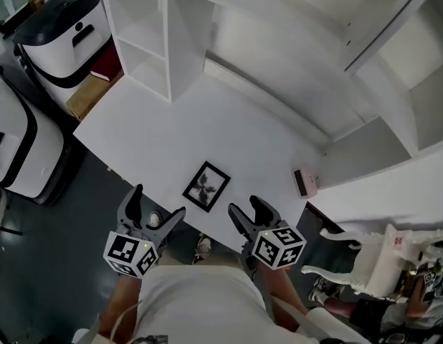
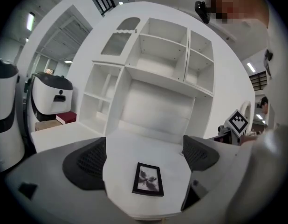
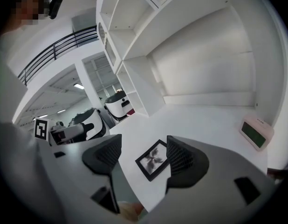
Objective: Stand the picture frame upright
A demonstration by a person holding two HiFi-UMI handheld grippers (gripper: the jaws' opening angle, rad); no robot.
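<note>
The left gripper [image 1: 158,201] is hovering at the near edge of the white table [image 1: 171,131], its jaws standing apart with nothing between them. The right gripper [image 1: 244,206] is hovering beside it, its jaws likewise apart and empty. Just beyond and between them, the picture frame [image 1: 206,185] is lying flat, picture facing up, touching neither. Its long axis is running away from the person, slanting slightly rightward.

Bright even indoor light, soft shadows, fisheye warping, dark vignetted corners, slight blur
</note>
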